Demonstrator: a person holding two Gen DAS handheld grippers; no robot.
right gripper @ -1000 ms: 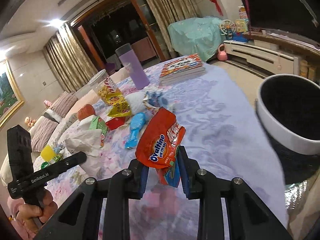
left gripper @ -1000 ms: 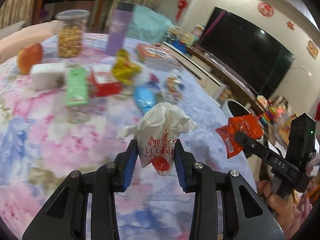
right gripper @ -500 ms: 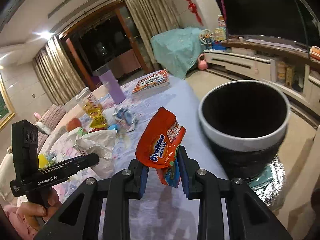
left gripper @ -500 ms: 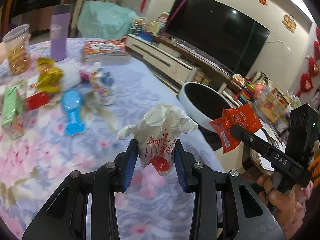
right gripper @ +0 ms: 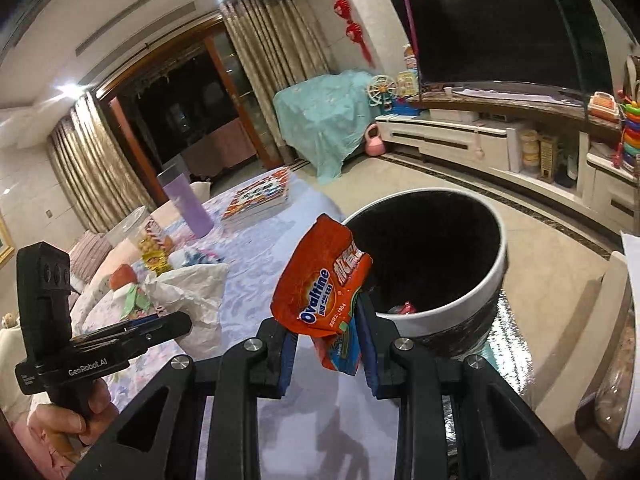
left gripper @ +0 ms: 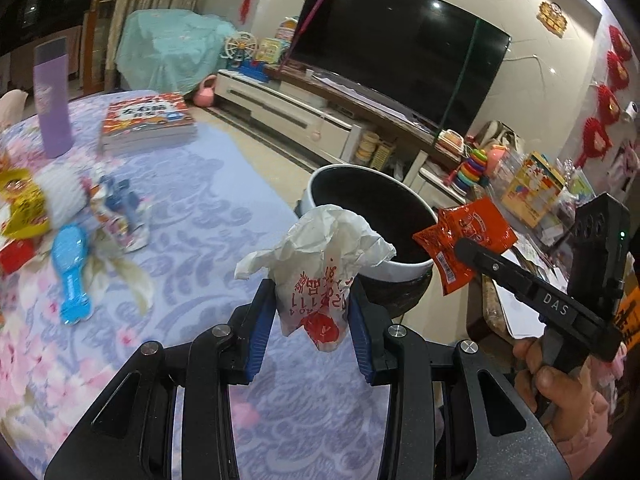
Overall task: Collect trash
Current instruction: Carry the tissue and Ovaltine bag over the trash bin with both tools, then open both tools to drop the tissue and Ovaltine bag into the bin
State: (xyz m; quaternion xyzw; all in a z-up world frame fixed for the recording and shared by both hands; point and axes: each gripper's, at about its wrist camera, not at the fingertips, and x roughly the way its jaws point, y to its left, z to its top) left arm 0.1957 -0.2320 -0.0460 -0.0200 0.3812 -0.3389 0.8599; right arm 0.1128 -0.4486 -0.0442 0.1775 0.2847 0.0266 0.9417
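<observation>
Left gripper (left gripper: 312, 320) pinches crumpled white paper bag (left gripper: 316, 272); right gripper (right gripper: 326, 344) pinches orange foil Ovaltine sachet (right gripper: 320, 280). Carrying step. Next: centre both over black white-rimmed bin (right gripper: 460, 312), release.

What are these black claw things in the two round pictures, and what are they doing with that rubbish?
They are hand-held grippers, not a robot: a person squeezes one in each hand. Each carries a wide-angle camera looking along its two fingers, so each picture is one gripper's own view. The left gripper pinches a crumpled white paper bag; the right gripper pinches an orange Ovaltine packet. Each view also shows the other gripper from the side. Just beyond the table's edge stands a round bin, dark inside. Left on the flowered tablecloth are books, a purple bottle, a blue brush and more wrappers.
</observation>
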